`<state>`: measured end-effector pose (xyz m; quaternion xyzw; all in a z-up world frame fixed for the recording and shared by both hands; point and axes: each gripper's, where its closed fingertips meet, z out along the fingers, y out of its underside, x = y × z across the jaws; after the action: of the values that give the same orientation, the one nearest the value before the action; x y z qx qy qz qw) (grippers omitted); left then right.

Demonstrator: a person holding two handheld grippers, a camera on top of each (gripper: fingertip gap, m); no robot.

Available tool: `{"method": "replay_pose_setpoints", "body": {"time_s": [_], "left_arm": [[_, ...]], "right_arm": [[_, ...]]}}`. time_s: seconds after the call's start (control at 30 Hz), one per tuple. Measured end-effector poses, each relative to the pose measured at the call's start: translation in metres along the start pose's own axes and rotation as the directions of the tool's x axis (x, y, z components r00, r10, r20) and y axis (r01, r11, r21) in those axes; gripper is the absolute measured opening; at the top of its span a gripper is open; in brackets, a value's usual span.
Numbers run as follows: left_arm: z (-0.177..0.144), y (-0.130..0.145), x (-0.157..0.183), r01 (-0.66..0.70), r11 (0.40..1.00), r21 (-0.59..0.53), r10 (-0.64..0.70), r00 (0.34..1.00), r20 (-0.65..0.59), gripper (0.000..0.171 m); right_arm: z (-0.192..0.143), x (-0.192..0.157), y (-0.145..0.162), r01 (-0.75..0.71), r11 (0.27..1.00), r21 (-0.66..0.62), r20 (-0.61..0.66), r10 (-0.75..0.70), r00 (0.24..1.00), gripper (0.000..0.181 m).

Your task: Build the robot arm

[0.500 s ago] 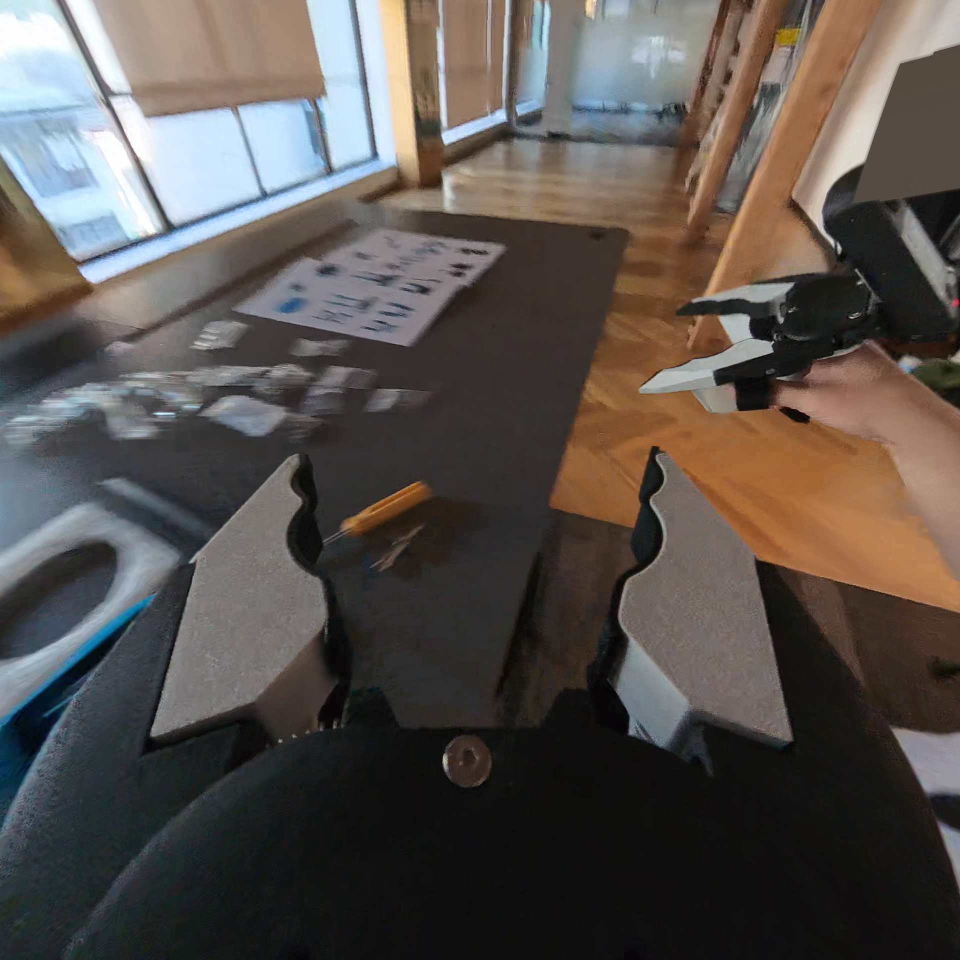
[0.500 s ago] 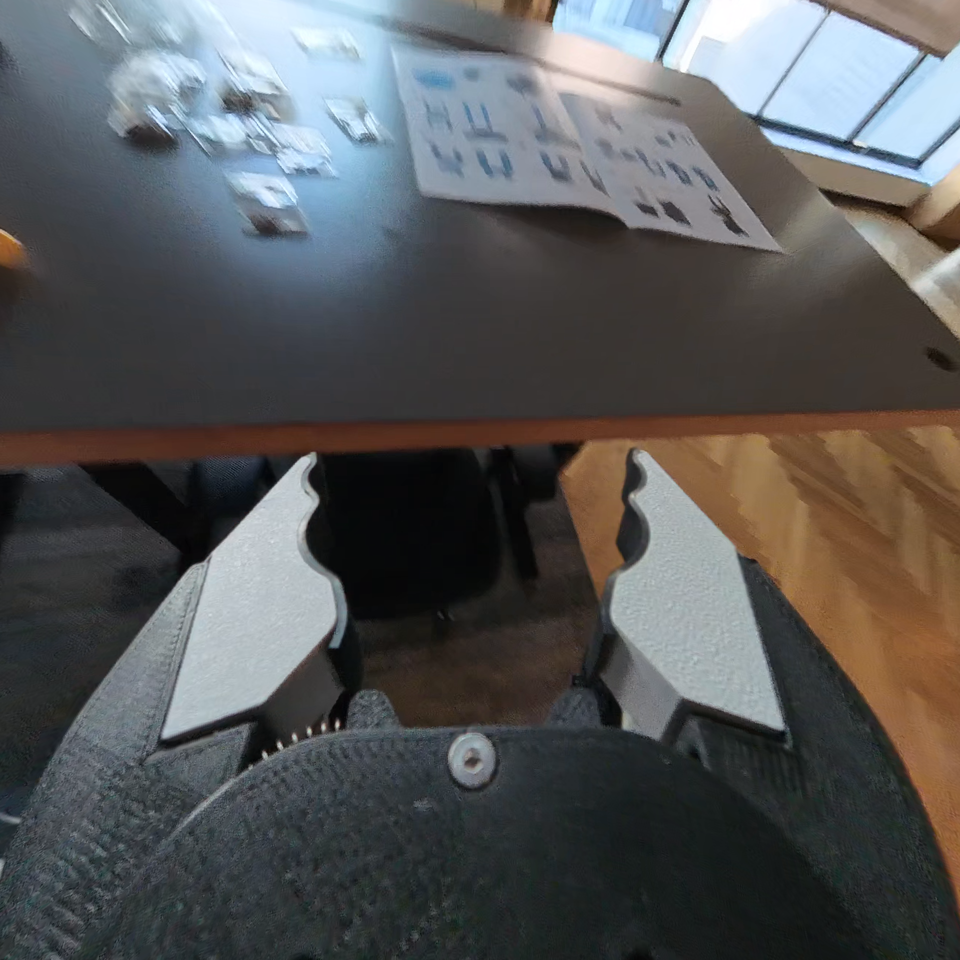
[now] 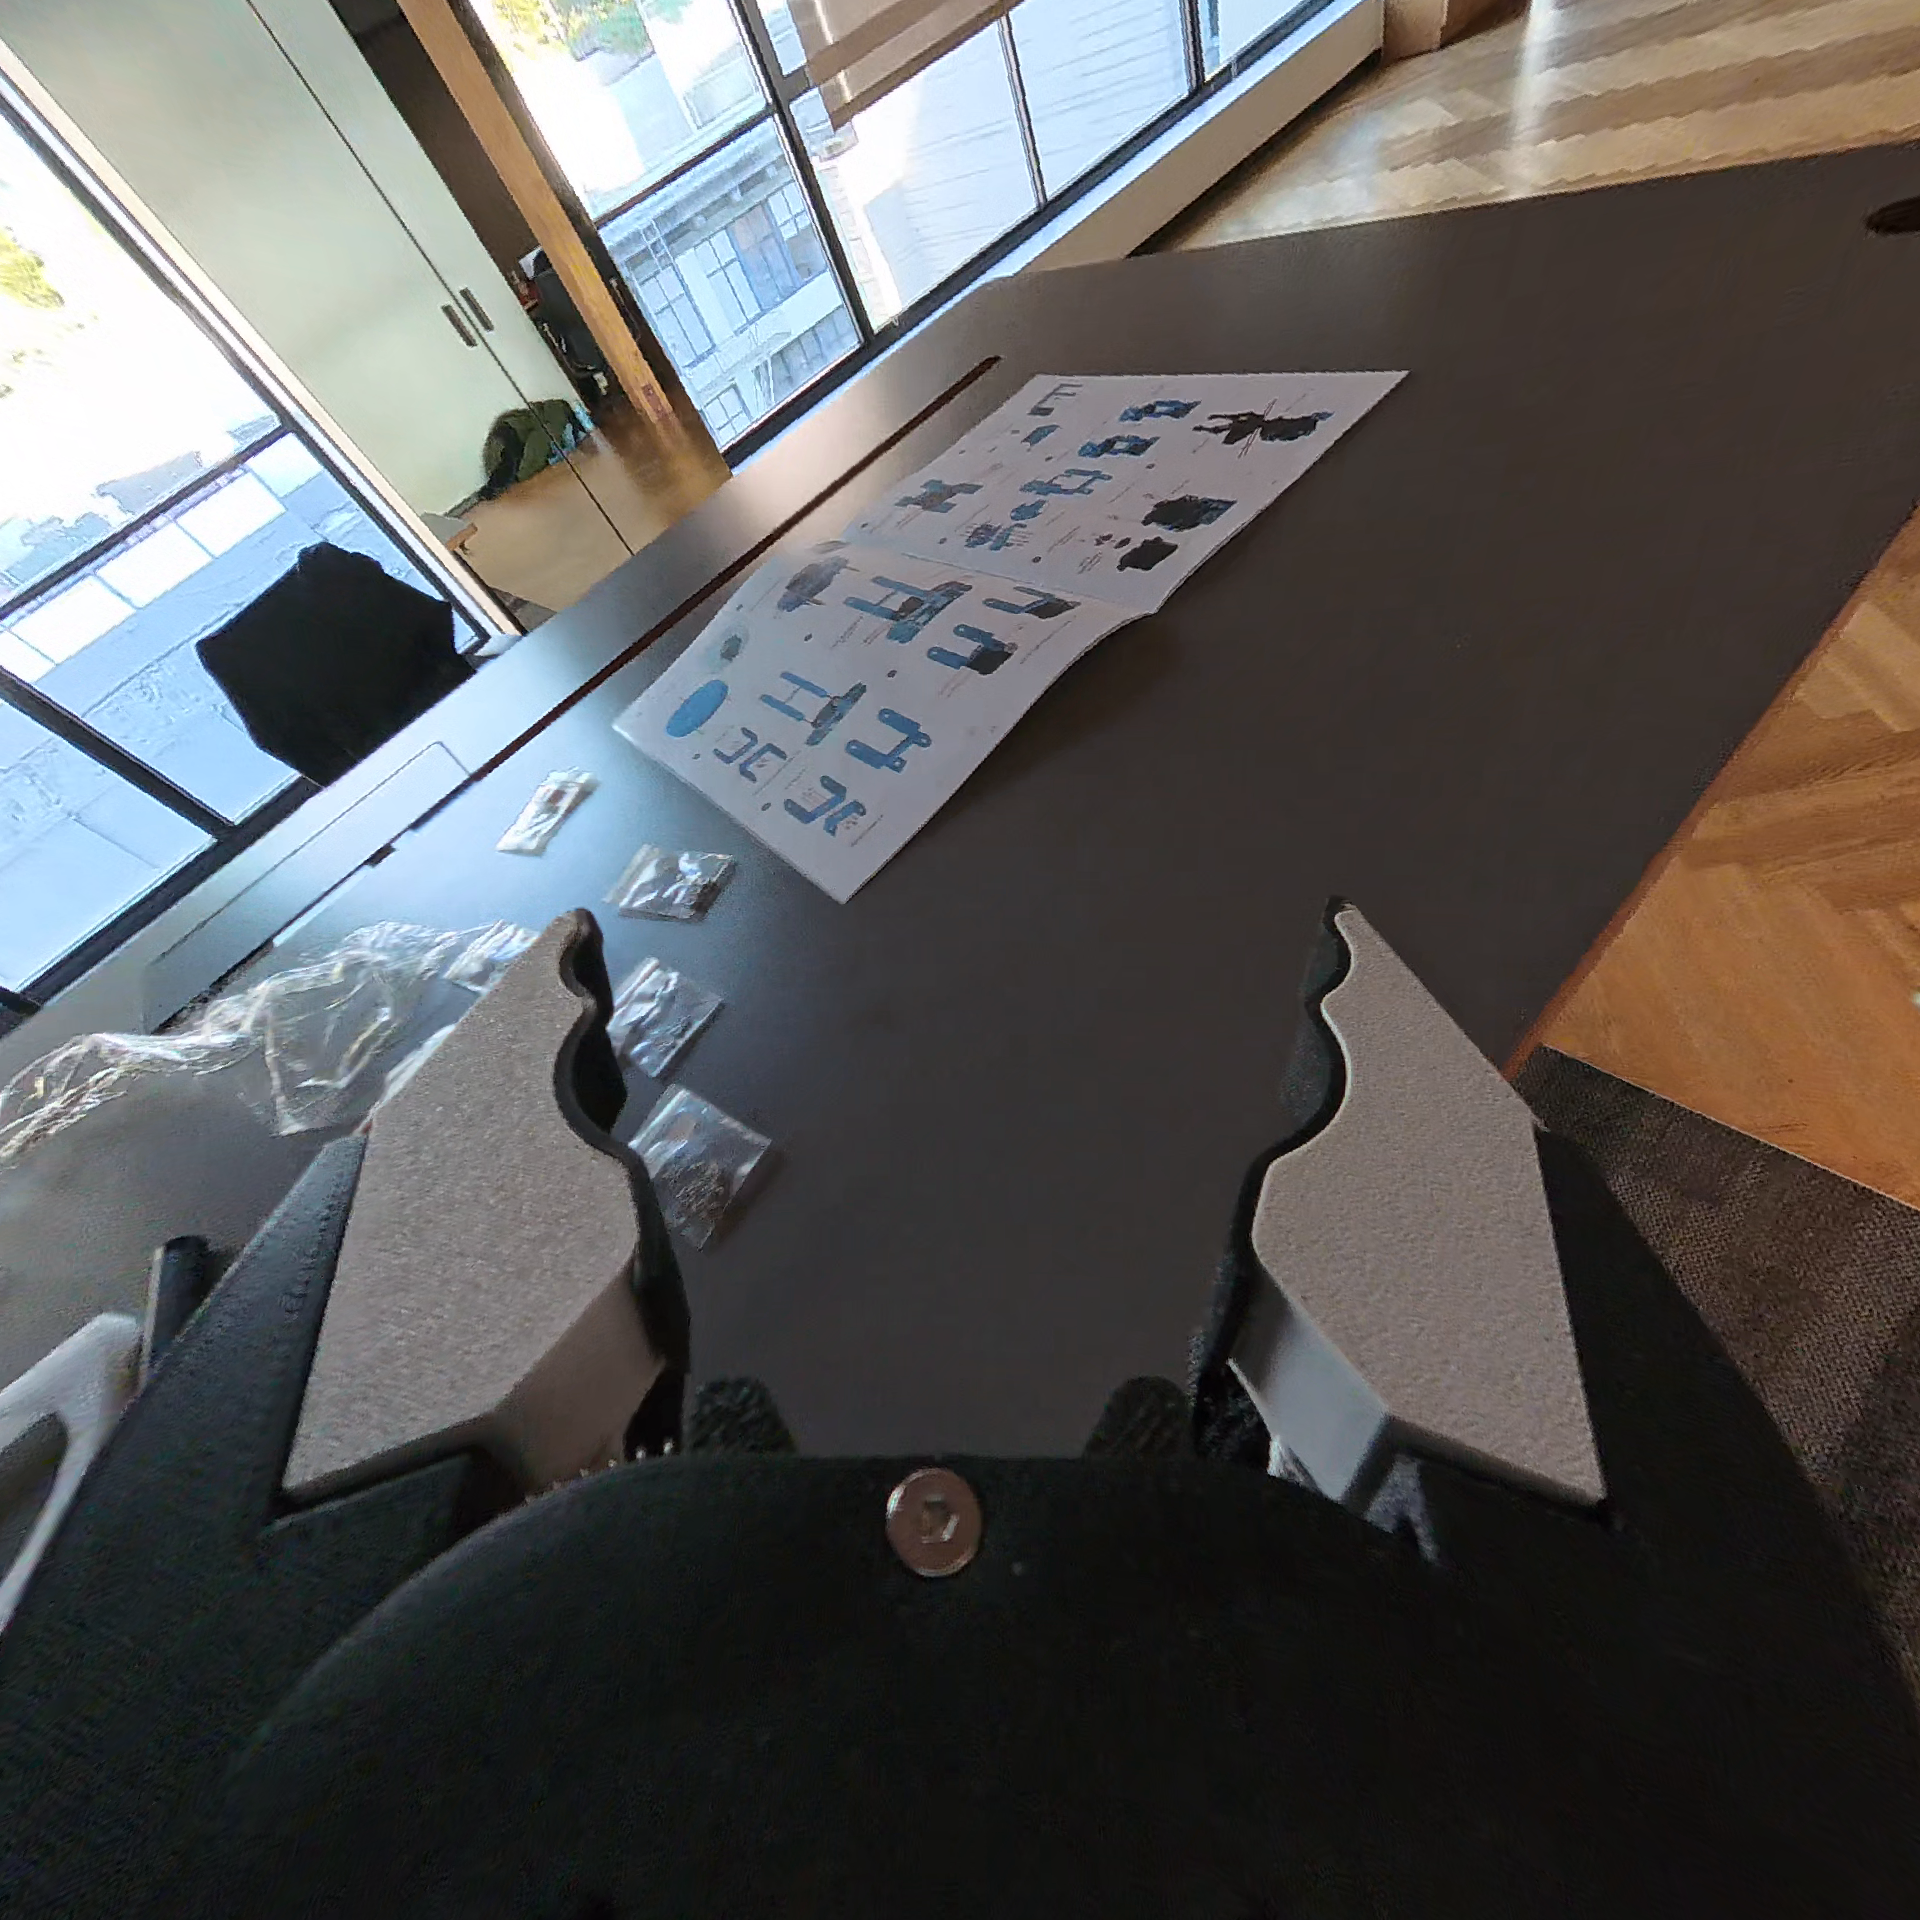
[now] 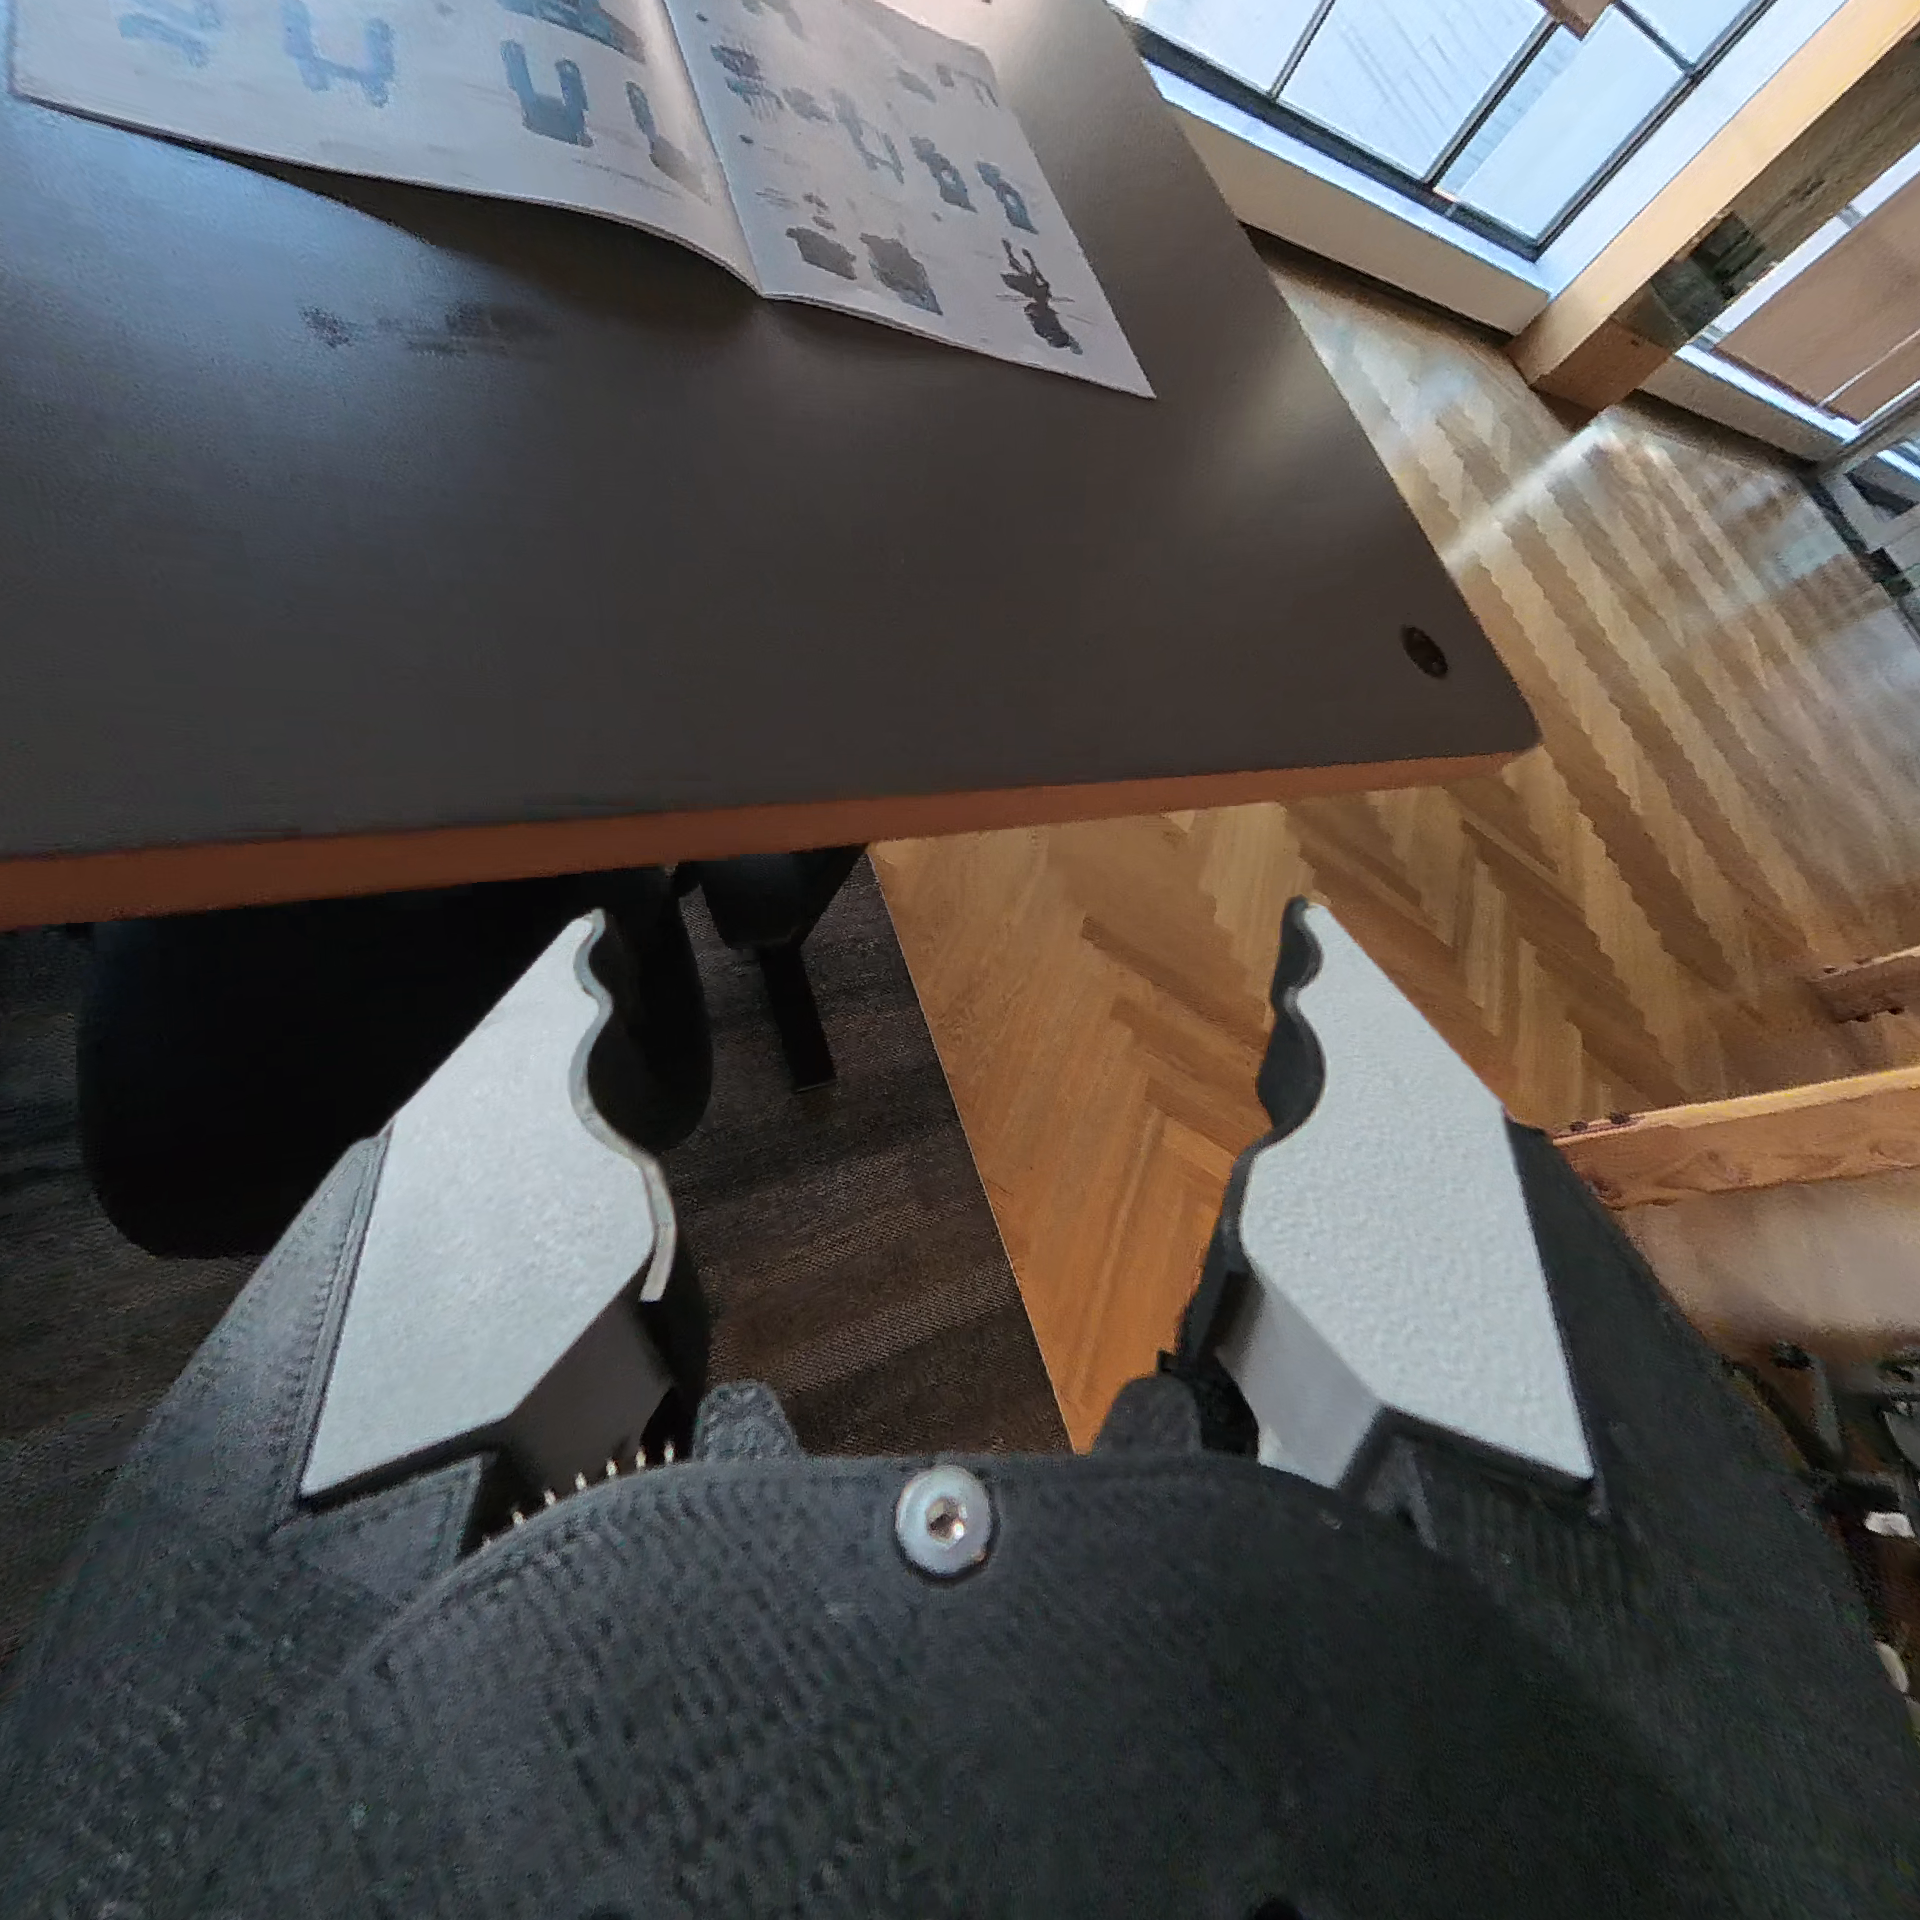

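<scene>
My left gripper (image 3: 961,925) is open and empty, held over a dark table (image 3: 1351,727). Several small clear bags of parts (image 3: 701,1158) lie on the table just by its left finger. An open printed booklet (image 3: 997,613) lies farther ahead. My right gripper (image 4: 940,920) is open and empty, held off the table's near edge (image 4: 727,821), above the floor. The same booklet (image 4: 582,135) shows at the top of the right wrist view.
Crumpled clear plastic wrap (image 3: 239,1029) lies at the left of the table, and a white moulded piece (image 3: 52,1392) shows at the left edge. A dark chair (image 4: 312,1070) stands under the table. Herringbone wood floor (image 4: 1558,727) and grey carpet (image 4: 852,1247) lie beyond. Windows line the far side.
The left gripper has swung left and forward over the table, so the orange-handled tool and the right gripper have left its view. The right gripper has moved right along the table edge.
</scene>
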<state>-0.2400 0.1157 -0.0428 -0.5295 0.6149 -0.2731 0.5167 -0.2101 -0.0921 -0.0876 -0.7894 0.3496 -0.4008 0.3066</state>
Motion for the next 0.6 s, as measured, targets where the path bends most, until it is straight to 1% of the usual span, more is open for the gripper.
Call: {"method": "replay_pose_setpoints", "body": {"time_s": [0.13, 0.2, 0.27, 0.33, 0.37, 0.4, 0.5, 0.6], "left_arm": [[0.046, 0.003, 0.013, 0.049, 0.998, -0.028, -0.050, 0.998, -0.038, 0.130], [0.073, 0.007, 0.020, 0.105, 0.993, -0.060, -0.110, 0.991, -0.078, 0.131], [0.102, 0.018, 0.022, 0.168, 0.977, -0.131, -0.180, 0.979, -0.090, 0.132], [0.126, 0.036, 0.016, 0.192, 0.955, -0.227, -0.208, 0.977, -0.050, 0.136], [0.136, 0.043, 0.014, 0.208, 0.944, -0.257, -0.224, 0.974, -0.033, 0.137], [0.143, 0.046, 0.010, 0.231, 0.935, -0.270, -0.242, 0.970, -0.010, 0.138], [0.163, 0.048, -0.001, 0.294, 0.919, -0.263, -0.287, 0.956, 0.066, 0.137], [0.177, 0.057, -0.004, 0.338, 0.887, -0.314, -0.307, 0.940, 0.146, 0.145]], "right_arm": [[0.056, -0.005, -0.015, 0.036, 0.999, -0.009, 0.051, -0.036, 0.998, 0.126], [0.084, -0.008, -0.031, 0.008, 1.000, 0.010, 0.104, -0.009, 0.995, 0.127], [0.112, -0.013, -0.050, -0.051, 0.998, 0.032, 0.180, 0.045, 0.983, 0.130], [0.141, -0.020, -0.065, -0.113, 0.993, 0.020, 0.252, 0.104, 0.962, 0.136], [0.155, -0.028, -0.071, -0.126, 0.992, 0.000, 0.300, 0.120, 0.946, 0.137], [0.169, -0.035, -0.076, -0.123, 0.992, -0.020, 0.333, 0.123, 0.935, 0.139], [0.212, -0.054, -0.088, -0.083, 0.996, -0.044, 0.393, 0.093, 0.915, 0.146], [0.242, -0.072, -0.092, -0.062, 0.995, -0.074, 0.457, 0.090, 0.885, 0.147]]}}
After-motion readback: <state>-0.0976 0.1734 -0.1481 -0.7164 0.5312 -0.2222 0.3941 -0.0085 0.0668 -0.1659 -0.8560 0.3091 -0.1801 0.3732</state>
